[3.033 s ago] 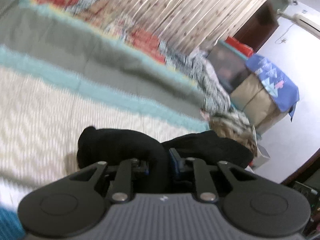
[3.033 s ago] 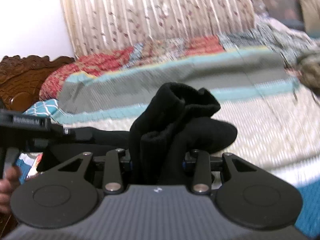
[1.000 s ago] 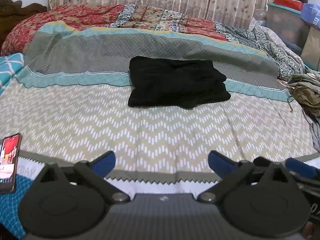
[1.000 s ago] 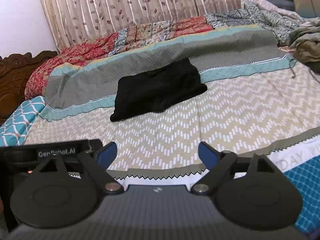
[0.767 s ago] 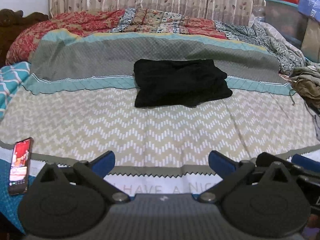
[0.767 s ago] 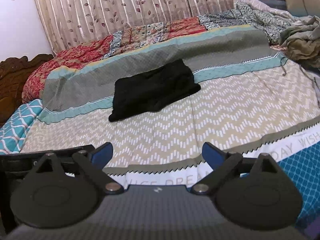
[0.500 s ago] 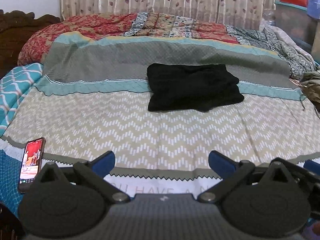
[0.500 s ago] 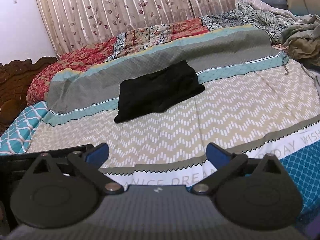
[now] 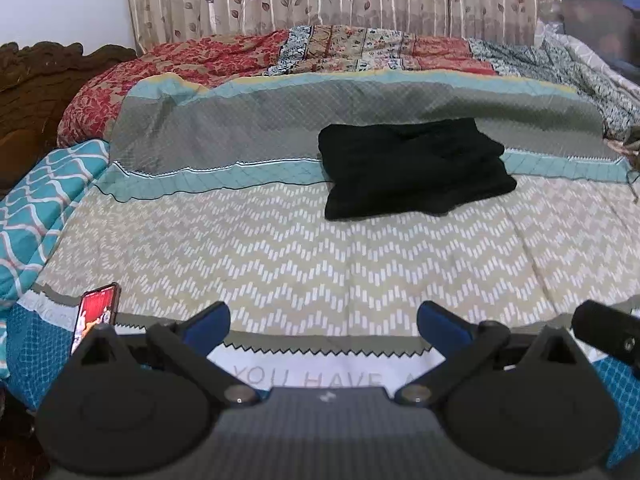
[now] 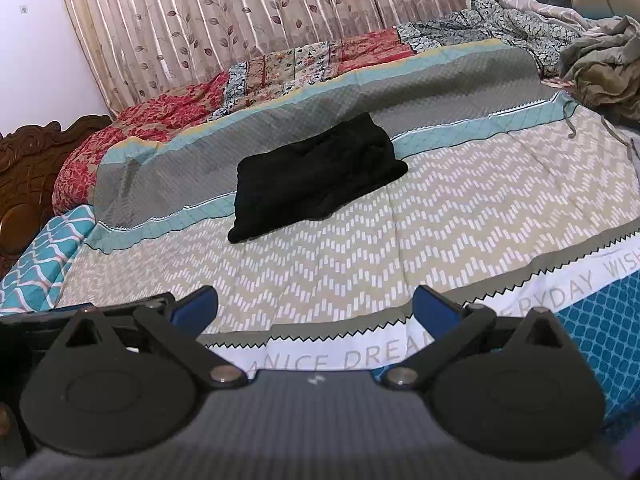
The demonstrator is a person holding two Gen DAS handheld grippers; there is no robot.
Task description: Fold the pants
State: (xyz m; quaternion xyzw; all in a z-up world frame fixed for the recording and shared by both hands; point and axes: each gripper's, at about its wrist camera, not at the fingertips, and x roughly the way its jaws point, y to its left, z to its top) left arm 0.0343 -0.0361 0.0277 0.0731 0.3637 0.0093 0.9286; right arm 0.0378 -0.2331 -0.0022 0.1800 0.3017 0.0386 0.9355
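At the far left of the left wrist view, a carved dark wooden headboard [image 9: 44,80] rises beside a teal lattice-print sheet [image 9: 36,208]. Just right of that, a phone [image 9: 94,318] with a lit red screen lies on the near edge of the bed, close to the left gripper [image 9: 322,322], whose blue-tipped fingers [image 9: 208,322] stand wide apart with nothing between them. Beyond them stretches the chevron-patterned bedspread [image 9: 280,248], with printed lettering along its near border. The black pants [image 9: 412,168] lie folded into a compact rectangle across the teal band where the chevron part meets the grey quilted part, well apart from both grippers. At the right edge of that view a dark rod-like part shows, probably the other gripper, though too little is visible to be sure.

In the right wrist view, the folded pants [image 10: 316,176] sit left of centre, and the right gripper [image 10: 314,306] holds its fingers fully spread and empty over the lettered border. A crumpled olive garment [image 10: 600,68] is heaped at the far right.
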